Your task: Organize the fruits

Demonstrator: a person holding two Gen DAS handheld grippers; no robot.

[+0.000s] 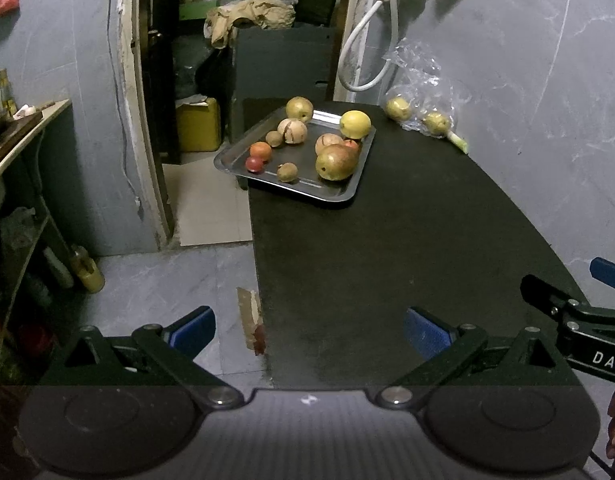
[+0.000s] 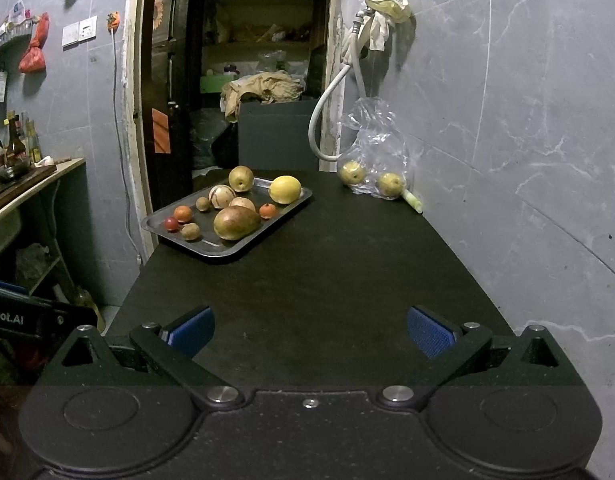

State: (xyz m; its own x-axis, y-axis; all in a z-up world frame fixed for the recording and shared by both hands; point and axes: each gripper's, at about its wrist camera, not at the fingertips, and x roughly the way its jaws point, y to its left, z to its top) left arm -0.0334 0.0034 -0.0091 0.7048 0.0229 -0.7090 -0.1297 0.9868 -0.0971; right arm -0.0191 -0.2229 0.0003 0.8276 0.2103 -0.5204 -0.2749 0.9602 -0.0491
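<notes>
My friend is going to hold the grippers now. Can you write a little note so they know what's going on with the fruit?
Left gripper: open, holding nothing, low over the near end of the black table.
Right gripper: open, empty as well.
Grey metal tray sits at the far left corner of the table, with a big green-red mango, a yellow lemon, a yellow-green pear and several smaller fruits on it.
Left to do, probably: two yellow-green fruits, one beside and one inside the clear plastic bag by the wall, are not on the tray yet.
</notes>
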